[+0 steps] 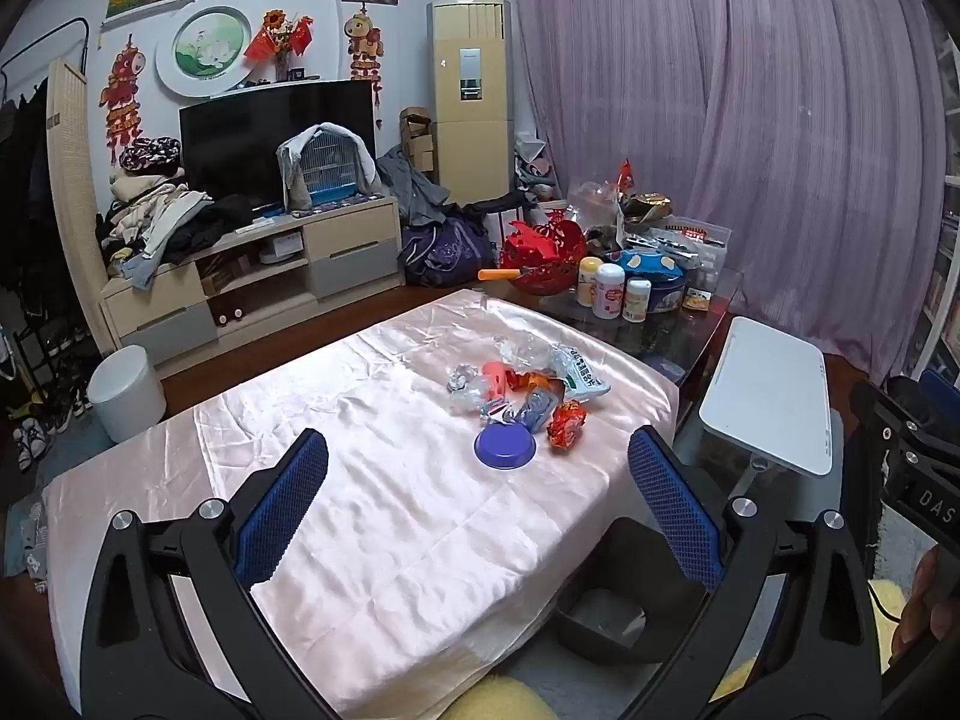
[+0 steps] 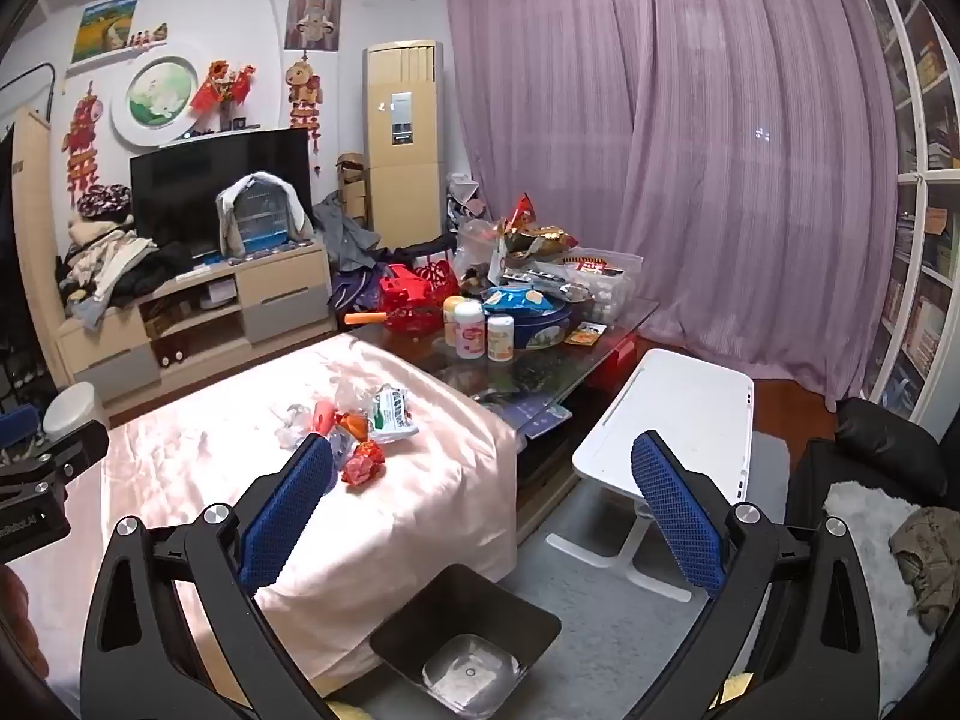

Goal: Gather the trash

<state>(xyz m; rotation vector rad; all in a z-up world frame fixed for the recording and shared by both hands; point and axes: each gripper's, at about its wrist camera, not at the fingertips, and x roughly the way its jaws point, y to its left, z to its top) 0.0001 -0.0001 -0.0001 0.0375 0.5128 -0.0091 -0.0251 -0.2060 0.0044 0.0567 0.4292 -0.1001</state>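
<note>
The task seemed not yet begun: the heap of crumpled wrappers and plastic bags (image 1: pixel 528 384) lay on the far right part of the table covered with pink satin cloth (image 1: pixel 372 480), beside a round purple lid (image 1: pixel 505 445). The dark square bin (image 2: pixel 465 639) on the floor near the table's right corner held only a clear liner. Both the left claw (image 1: pixel 478 507) and the right claw (image 2: pixel 480 510) stood spread wide, holding and touching nothing.

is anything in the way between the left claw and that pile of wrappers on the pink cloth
Nothing visible. The left claw is open over bare cloth; only the purple lid lies just in front of the wrapper pile.
</note>
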